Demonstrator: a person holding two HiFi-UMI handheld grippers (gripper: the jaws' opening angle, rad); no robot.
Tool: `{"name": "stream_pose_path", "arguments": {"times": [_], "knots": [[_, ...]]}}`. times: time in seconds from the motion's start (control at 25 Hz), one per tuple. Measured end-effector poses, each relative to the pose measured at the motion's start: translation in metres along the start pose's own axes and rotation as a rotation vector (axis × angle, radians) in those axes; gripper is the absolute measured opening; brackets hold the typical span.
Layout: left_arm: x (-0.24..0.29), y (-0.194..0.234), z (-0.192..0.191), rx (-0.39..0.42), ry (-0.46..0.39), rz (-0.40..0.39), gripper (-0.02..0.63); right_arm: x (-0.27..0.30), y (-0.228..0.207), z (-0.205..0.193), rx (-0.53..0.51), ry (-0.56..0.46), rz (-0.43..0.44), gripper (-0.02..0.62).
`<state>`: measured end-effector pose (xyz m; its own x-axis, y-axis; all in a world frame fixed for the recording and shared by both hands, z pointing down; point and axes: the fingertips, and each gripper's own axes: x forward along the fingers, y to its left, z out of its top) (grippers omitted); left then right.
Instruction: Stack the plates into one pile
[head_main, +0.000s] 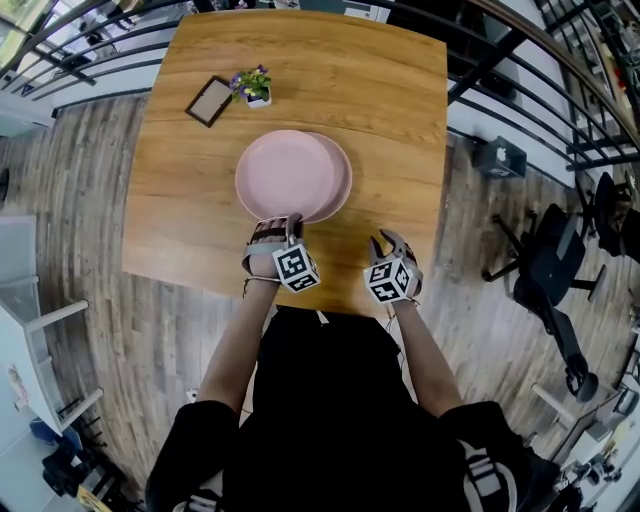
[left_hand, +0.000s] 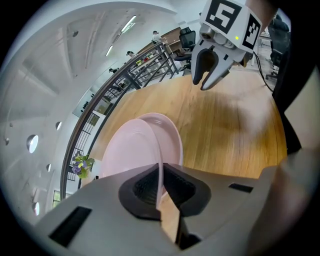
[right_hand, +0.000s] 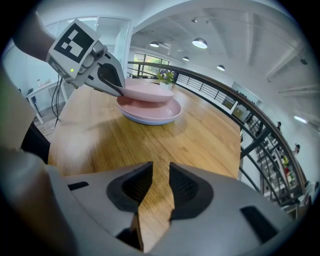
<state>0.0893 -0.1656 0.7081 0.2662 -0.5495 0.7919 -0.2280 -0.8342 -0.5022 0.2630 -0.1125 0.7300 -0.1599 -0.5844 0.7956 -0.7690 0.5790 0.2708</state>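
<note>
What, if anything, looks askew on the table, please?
The upper pink plate sits off-centre, shifted left of the lower plate, so the pile is not lined up. The left gripper clamps its near rim, holding that side raised. Nothing else stands out.

Flower pot (head_main: 253, 86), frame (head_main: 210, 101), wooden table (head_main: 400, 120)

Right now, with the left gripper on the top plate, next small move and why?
Probably ease the top plate a little right and down, then release. The left gripper is shut on its near rim, and the plate sits off-centre over the bottom plate, whose rim shows only on the right.
</note>
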Motion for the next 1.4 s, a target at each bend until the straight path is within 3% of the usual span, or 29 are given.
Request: {"name": "stream_pose_path", "arguments": {"times": [0.28,0.68,1.4], "knots": [[0.001,0.009,0.012,0.038,-0.008,0.017,0.028,-0.002,-0.008,-0.006,0.012,0.012,-0.005,0.115],[0.006,-0.003,0.031,0.085,-0.023,-0.018,0.029,-0.002,-0.015,-0.013,0.029,0.017,-0.015,0.115],[0.015,-0.017,0.033,0.077,-0.013,-0.032,0.031,-0.012,-0.015,-0.032,0.041,0.032,-0.022,0.117]]}}
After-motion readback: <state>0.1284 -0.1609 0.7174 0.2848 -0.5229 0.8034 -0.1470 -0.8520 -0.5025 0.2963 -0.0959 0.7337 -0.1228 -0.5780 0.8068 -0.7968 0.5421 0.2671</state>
